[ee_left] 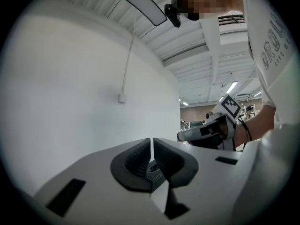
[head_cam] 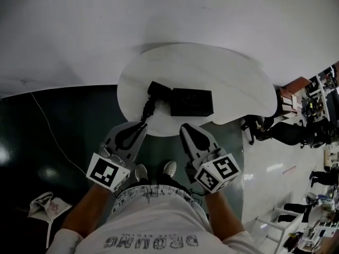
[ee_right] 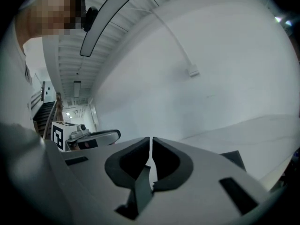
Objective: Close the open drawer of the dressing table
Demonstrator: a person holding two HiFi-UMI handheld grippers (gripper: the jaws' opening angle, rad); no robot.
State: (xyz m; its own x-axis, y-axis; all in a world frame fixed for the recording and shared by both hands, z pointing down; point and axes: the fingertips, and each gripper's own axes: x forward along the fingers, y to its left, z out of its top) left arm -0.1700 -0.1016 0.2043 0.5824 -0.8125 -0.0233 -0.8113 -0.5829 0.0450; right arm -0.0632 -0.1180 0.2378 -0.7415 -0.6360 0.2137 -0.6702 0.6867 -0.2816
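Observation:
A white rounded table point(head_cam: 228, 73) stands against the wall in the head view. On it lie a black box point(head_cam: 192, 102) and a smaller black piece point(head_cam: 158, 90) to the left of the box, with a dark cord or stem point(head_cam: 148, 109) running toward the front edge. No open drawer can be made out. My left gripper point(head_cam: 141, 127) hovers at the table's front edge, just short of that stem, its jaws together and empty point(ee_left: 152, 140). My right gripper point(head_cam: 186, 128) hangs level beside it, below the box, jaws together with nothing between them point(ee_right: 151, 139).
Dark floor point(head_cam: 58, 120) lies left of the table, with a thin cable point(head_cam: 50, 131) and a crumpled white bag point(head_cam: 45, 205) on it. At the right are light floor, chairs and shelving point(head_cam: 312, 105). My feet point(head_cam: 156, 169) stand just before the table. Both gripper views face the white wall point(ee_left: 70, 88).

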